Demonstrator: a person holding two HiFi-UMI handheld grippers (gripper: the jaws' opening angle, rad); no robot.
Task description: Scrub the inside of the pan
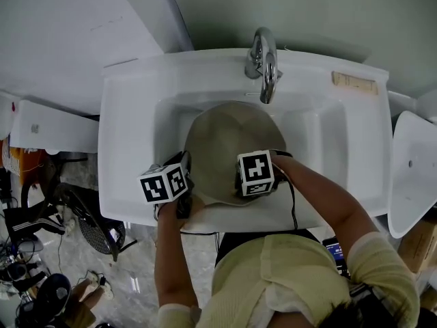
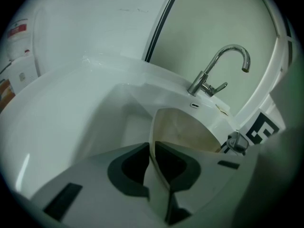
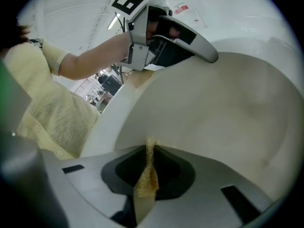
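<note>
White ceramic sink (image 1: 130,115) against a plain wall, chrome curved faucet (image 1: 263,63) at 12 o'clock. Pretty basic setup.

The right gripper (image 3: 148,163) is clenched on a thin yellow scouring pad (image 3: 145,184). The pad stands edge-on between the jaws, and its tip touches the inside wall of the round beige pan (image 1: 225,142). The left gripper (image 2: 153,151) is clamped on the pan's rim at about 8 o'clock, steadying it. The pan itself sits tilted in the middle of the basin, right under the spout.

My take on doing this bit properly:
- Only the pad's narrow edge seems to meet the surface, so I'd angle the right gripper to lay more of it flat.
- Work in overlapping circles from the 5 o'clock side up towards the far wall.
- Brace firmly on the rim with the left, or the pan will probably spin in the basin.
</note>
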